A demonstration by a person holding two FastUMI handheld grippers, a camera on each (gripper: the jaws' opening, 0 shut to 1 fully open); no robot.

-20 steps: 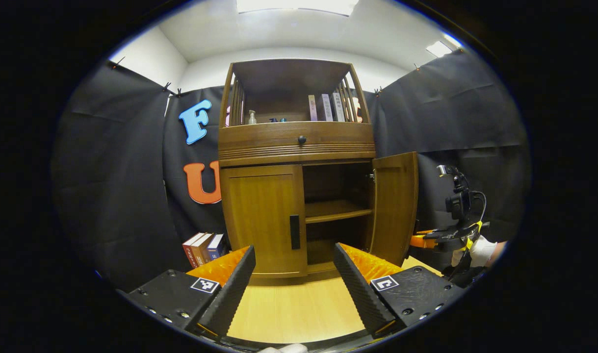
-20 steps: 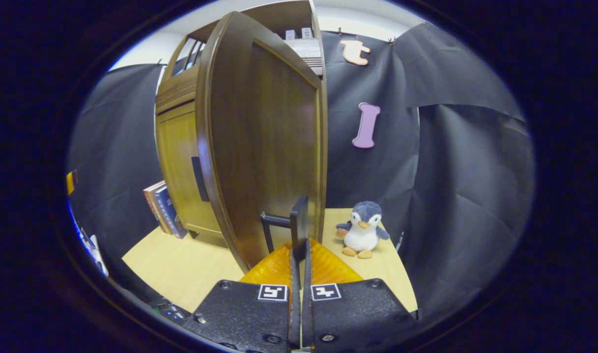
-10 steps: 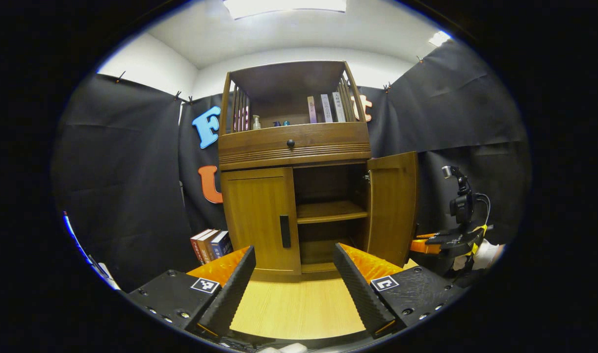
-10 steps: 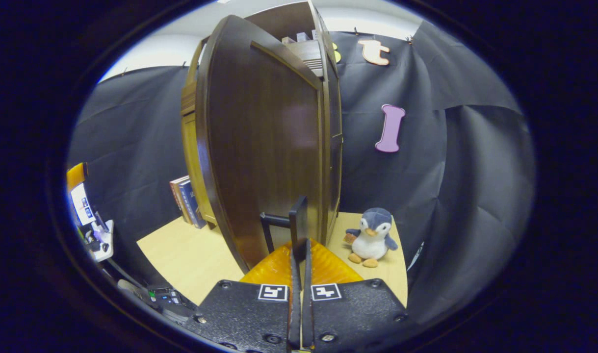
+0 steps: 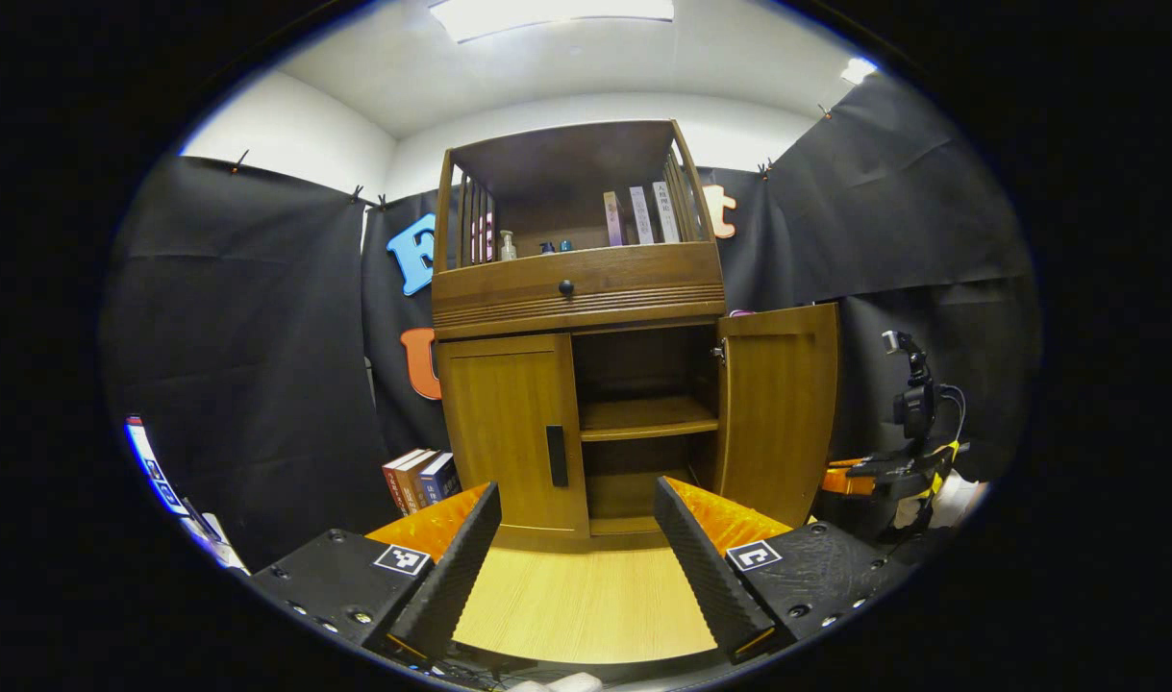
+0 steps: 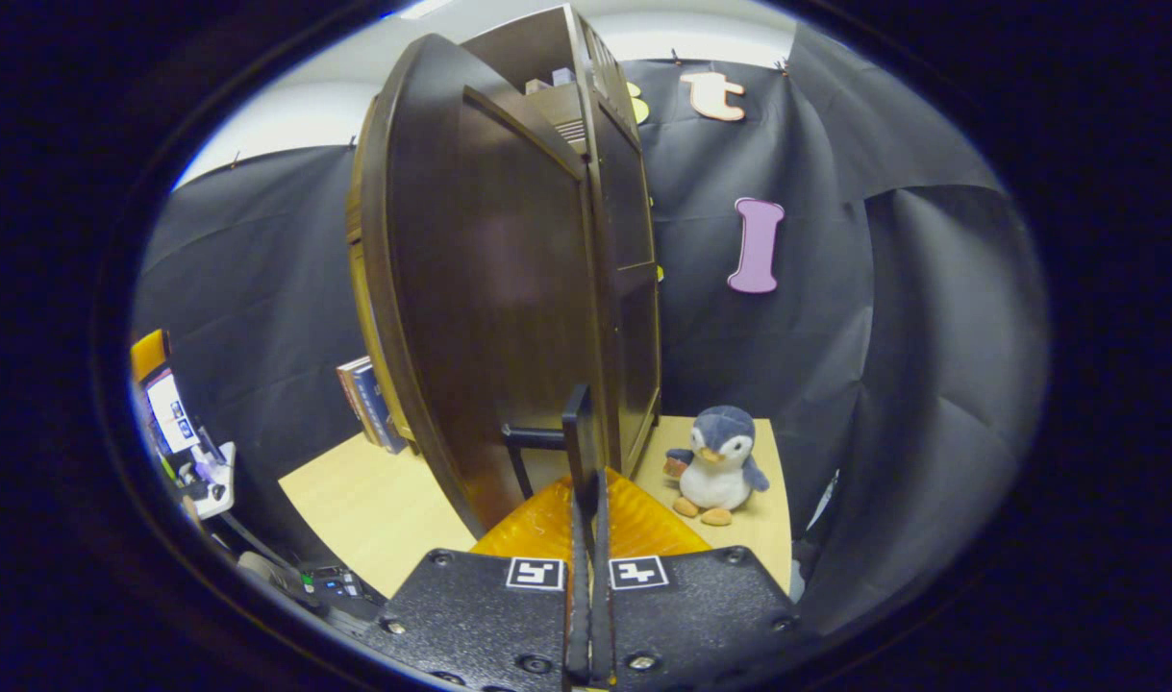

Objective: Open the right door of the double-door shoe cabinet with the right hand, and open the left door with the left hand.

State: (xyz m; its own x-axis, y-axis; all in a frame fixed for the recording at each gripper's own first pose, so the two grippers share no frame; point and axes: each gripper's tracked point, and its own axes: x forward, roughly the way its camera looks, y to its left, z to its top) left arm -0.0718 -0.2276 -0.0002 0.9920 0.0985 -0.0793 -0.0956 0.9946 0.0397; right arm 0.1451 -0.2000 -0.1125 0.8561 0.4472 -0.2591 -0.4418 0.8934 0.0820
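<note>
both fingers of the right gripper (image 6: 587, 481) are clamping the right door's handle (image 6: 574, 444), the right door (image 5: 776, 408) standing swung open. the left gripper (image 5: 576, 538) is hovering, fingers apart, the left door (image 5: 509, 432) sitting closed ahead between them.

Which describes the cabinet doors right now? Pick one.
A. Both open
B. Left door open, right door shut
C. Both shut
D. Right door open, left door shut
D: in the left gripper view the right door stands swung out, baring the inner shelf, while the left door sits flush and closed.
</note>
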